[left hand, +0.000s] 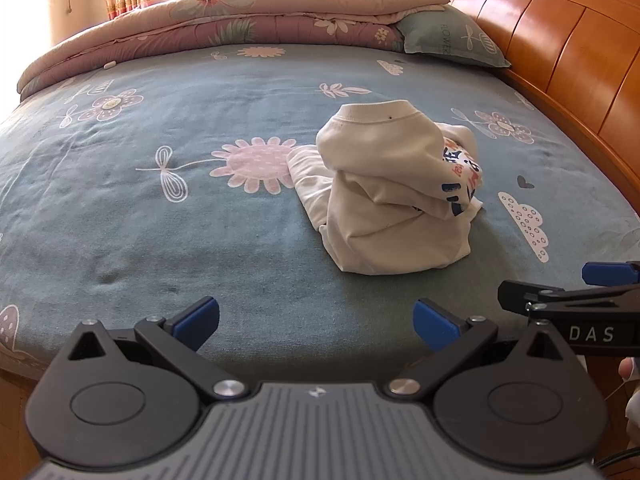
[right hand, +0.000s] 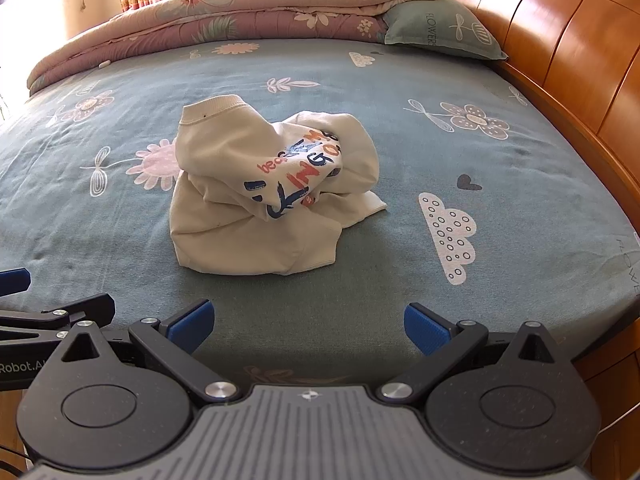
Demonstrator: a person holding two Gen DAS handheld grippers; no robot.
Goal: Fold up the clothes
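1. Nearest the cameras, the left gripper has its blue-padded fingers spread wide with nothing between them, poised over the near edge of the bed, short of the sweatshirt.
2. The right gripper is the same: fingers wide apart, empty, well short of the sweatshirt. Each gripper shows at the edge of the other's view, so they sit side by side. White lettering on the right gripper's body reads "DAS" in the left wrist view; the left one's body reads "Robot.A", cut off by the frame, in the right wrist view.
3. Beyond both grippers, near the middle of the bed, lies the cream sweatshirt. It is a crumpled heap, ribbed collar standing up at the top and a ribbed hem at the near bottom. Nothing is folded yet, I judge: the garment has to be picked up, spread flat, and then folded, so the whole task is ahead.
4. The sweatshirt's print is bunched up. Orange script that looks like "bea", and large blue and orange letters "ING" with an "O" or "G" after them, can be read; the rest is lost in creases.
5. Right of the sweatshirt, the sheet's edge carries faint vertical writing, seemingly "FLOWE".
6. Behind the sweatshirt, a teal pillow reading "FLOWERS" leans beside the wooden headboard, next to a folded floral quilt.
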